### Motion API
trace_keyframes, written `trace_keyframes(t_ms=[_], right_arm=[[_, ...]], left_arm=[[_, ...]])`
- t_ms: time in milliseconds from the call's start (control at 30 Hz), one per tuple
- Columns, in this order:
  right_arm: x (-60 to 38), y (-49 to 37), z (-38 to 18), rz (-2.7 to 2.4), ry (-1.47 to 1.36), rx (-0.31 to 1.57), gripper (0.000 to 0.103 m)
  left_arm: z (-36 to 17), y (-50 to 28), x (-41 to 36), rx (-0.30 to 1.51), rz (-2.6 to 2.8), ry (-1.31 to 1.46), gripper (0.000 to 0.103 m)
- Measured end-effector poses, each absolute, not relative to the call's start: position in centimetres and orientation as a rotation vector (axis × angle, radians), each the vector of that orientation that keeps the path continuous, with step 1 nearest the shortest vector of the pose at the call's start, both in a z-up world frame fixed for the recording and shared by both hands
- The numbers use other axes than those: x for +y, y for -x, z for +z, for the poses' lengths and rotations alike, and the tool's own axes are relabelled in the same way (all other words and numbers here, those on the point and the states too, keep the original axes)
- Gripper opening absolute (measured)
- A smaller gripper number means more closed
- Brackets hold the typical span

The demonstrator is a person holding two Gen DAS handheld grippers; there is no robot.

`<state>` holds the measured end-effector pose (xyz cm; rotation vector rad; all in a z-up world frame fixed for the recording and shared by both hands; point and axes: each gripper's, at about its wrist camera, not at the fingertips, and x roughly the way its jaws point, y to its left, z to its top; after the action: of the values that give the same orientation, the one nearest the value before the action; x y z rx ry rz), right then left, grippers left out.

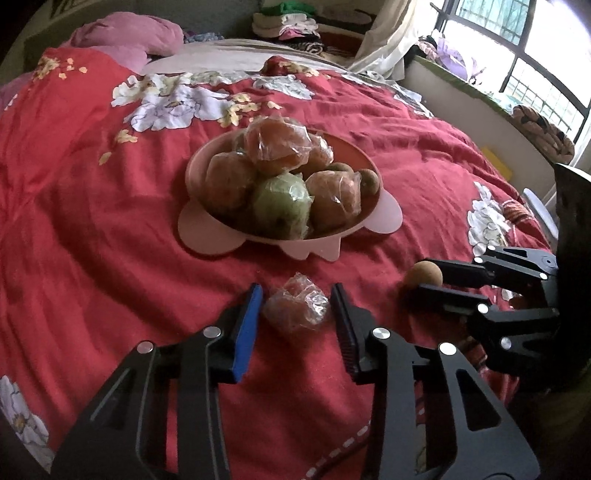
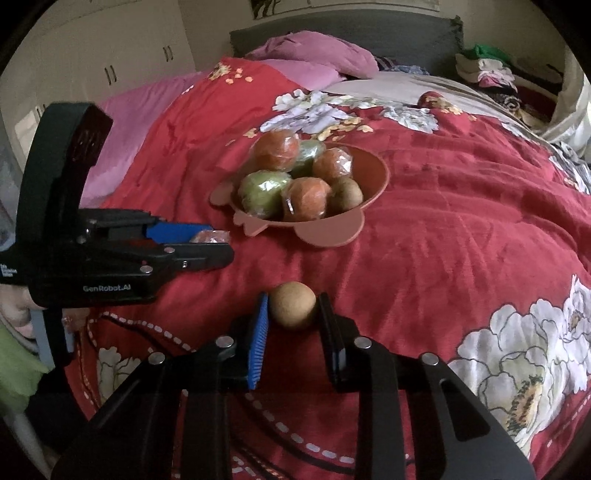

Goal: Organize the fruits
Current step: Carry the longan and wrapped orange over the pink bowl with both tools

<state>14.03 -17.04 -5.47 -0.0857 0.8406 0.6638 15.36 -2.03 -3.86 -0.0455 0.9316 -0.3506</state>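
A pink bowl point(image 1: 192, 173) on the red floral quilt holds several plastic-wrapped orange and green fruits and a brown one. In front of it lies a small wrapped orange fruit point(image 1: 295, 312). My left gripper point(image 1: 295, 291) is shut on it, and both pads touch the wrap. To the right, my right gripper point(image 1: 430, 277) is shut on a round brown fruit point(image 1: 419, 275). In the right wrist view the brown fruit point(image 2: 291, 310) sits squeezed between the fingertips of my right gripper point(image 2: 293, 299), low on the quilt. The left gripper point(image 2: 219, 240) is at the left, with the wrapped fruit point(image 2: 210, 236) between its fingers, short of the bowl point(image 2: 384, 173).
The quilt point(image 1: 92, 221) covers a bed, with a pink pillow point(image 1: 129, 37) at its head. Folded clothes point(image 1: 288, 22) are piled beyond it. A barred window point(image 1: 535, 55) and its sill run along the right. A hand point(image 2: 18, 306) holds the left gripper's handle.
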Motion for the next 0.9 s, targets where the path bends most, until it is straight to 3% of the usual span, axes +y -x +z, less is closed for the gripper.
trace_keyframes(t_ms=[533,900], right_arm=[[-18.9,-16.0,-3.4,0.626,0.007,0.8,0.025],[-18.9,-18.4,-2.0,0.598,0.014,0.777,0.025]], left_arm=[[0.8,-17.4,2.8,0.838,-0.265,0.122,0.03],[0.8,-21.9,3.0,0.854,-0.241,0.077,0.03]])
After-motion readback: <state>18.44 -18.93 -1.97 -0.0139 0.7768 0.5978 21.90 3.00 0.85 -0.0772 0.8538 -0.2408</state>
